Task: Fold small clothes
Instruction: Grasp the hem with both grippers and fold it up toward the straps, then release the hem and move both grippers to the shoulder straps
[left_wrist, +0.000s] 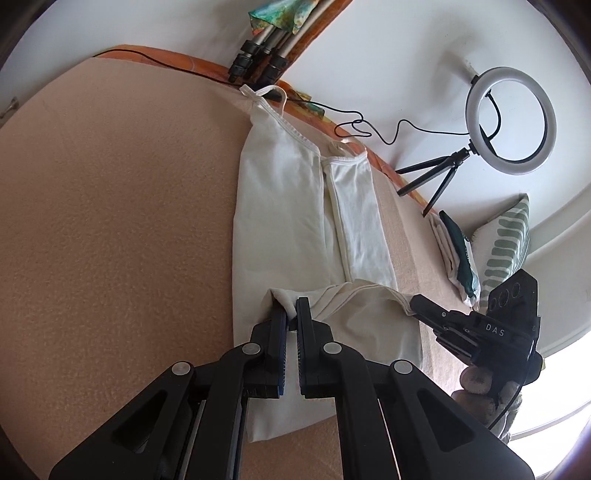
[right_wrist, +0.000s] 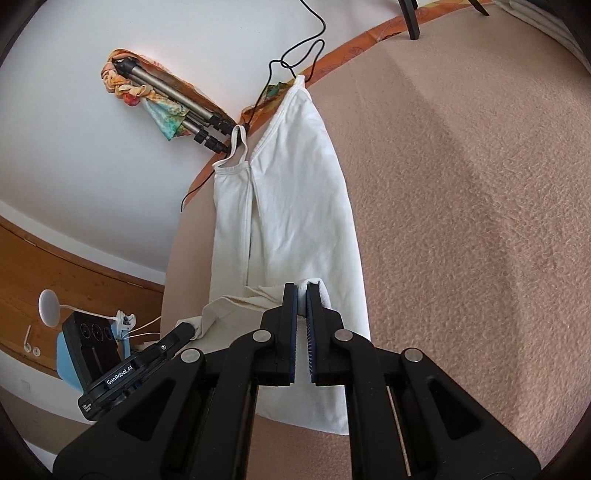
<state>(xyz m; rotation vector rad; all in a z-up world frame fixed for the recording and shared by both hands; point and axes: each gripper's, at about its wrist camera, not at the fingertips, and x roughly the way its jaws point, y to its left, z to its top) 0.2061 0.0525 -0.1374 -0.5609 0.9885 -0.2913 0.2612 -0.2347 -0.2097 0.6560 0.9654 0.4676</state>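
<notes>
Two corners of the white camisole's hem (left_wrist: 291, 299) were seen pinched, one by each tool, so that the lower edge could be carried toward the straps at twelve o'clock. The camisole (right_wrist: 295, 206) was laid lengthwise on the peach blanket (right_wrist: 461, 221), sides already folded inward. The left gripper (left_wrist: 291, 321) and right gripper (right_wrist: 302, 306) were both clamped on fabric. A ring light (left_wrist: 511, 120) was noted at two o'clock.
</notes>
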